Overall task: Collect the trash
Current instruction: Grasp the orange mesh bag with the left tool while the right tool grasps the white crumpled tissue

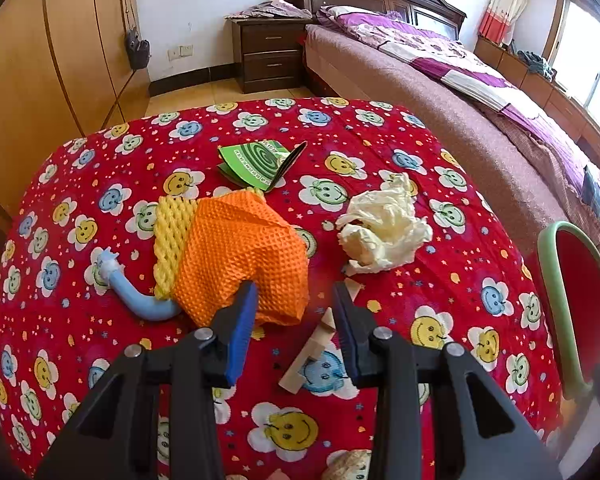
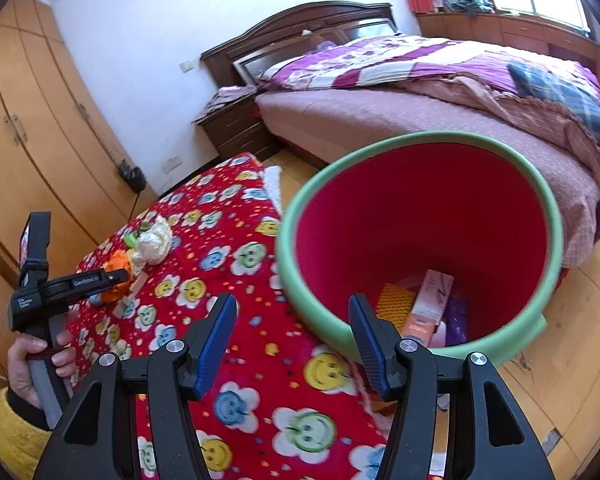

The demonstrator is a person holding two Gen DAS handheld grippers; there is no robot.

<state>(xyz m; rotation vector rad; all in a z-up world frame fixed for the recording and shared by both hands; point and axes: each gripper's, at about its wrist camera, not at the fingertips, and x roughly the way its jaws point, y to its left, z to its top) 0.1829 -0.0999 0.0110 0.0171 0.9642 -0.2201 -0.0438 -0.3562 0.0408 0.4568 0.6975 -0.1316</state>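
Observation:
My left gripper [image 1: 294, 296] is open and empty, low over the red smiley-print tablecloth [image 1: 440, 152]; its left finger touches the near edge of an orange foam net [image 1: 240, 256]. A yellow foam net [image 1: 172, 236] lies beside the orange one. A blue tube [image 1: 140, 300], a green booklet [image 1: 260, 160], a crumpled white bag [image 1: 384, 232] and a wooden piece [image 1: 308, 356] also lie on the cloth. My right gripper [image 2: 292, 316] is open and empty over the near rim of the red bin [image 2: 380, 216] with a green rim, which holds several packages [image 2: 428, 304].
The bin [image 1: 576, 292] stands at the table's right edge. A bed [image 2: 400, 112] and nightstand [image 1: 268, 52] are beyond it, wooden wardrobes [image 1: 40, 80] on the left. The left gripper [image 2: 120, 276] shows at the left of the right wrist view, held by a hand [image 2: 32, 364].

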